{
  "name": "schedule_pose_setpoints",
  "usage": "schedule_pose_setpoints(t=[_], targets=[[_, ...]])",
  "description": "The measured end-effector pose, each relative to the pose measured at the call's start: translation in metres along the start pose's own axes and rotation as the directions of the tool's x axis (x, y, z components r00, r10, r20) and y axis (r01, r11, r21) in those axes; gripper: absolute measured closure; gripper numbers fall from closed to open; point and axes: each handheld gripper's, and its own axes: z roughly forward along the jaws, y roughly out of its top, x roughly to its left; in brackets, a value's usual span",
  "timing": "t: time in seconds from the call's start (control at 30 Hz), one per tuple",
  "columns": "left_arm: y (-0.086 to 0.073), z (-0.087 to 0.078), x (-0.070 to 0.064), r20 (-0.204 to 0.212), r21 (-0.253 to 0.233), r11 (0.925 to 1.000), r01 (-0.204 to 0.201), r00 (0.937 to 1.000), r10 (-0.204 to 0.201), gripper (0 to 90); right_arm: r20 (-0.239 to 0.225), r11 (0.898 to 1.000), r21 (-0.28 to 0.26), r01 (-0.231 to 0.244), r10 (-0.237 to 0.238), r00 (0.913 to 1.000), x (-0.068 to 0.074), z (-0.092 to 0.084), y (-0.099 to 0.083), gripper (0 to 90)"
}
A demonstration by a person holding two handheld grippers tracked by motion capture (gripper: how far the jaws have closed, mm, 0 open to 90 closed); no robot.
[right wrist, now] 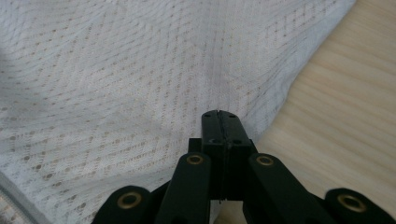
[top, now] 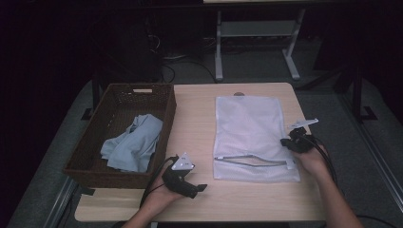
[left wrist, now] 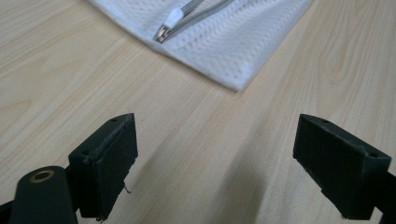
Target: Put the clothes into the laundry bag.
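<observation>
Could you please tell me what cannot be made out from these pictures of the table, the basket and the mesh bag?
- Basket: in the high view its near wall hides the floor behind it, and the light blue cloth covers whatever lies beneath.
- Mesh bag: whether the right gripper pinches mesh cannot be told; its jaws are closed together at the bag's edge.
- Zipper: the left gripper view's top edge cuts it off.
- Left gripper: jaws wide apart, nothing between.

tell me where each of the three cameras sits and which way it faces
High view: above the person's side, facing forward and down on the light wooden table, brown wicker basket and white mesh zip bag; forearms and both grippers show.
Left gripper view: on the left gripper, jaws apart, facing bare tabletop and the bag's corner.
Right gripper view: on the right gripper, jaws together on the bag's mesh.
All three views share the bag and table.
</observation>
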Motion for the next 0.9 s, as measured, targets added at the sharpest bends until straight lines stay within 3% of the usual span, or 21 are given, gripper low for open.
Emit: schedule_pose_setpoints(t=[0.4, 0.67, 0.9], targets=[[0.000, 0.001, 0.000, 0.000, 0.005, 1.0000, 0.000, 1.0000, 0.000, 13.3, 0.051, 0.998, 0.032, -0.052, 0.050, 0.9975, -0.030, -0.015, -0.016, 89.3], [0.000, 0.002, 0.001, -0.001, 0.008, 1.0000, 0.003, 1.0000, -0.003, 13.3, 0.051, 0.995, 0.021, -0.094, 0.093, 0.9943, -0.043, -0.022, -0.027, 89.3], [0.000, 0.002, 0.002, -0.001, 0.007, 1.0000, 0.002, 1.0000, -0.002, 13.3, 0.072, 0.994, 0.027, -0.104, 0.102, 0.9922, -0.046, -0.028, -0.034, 89.3]])
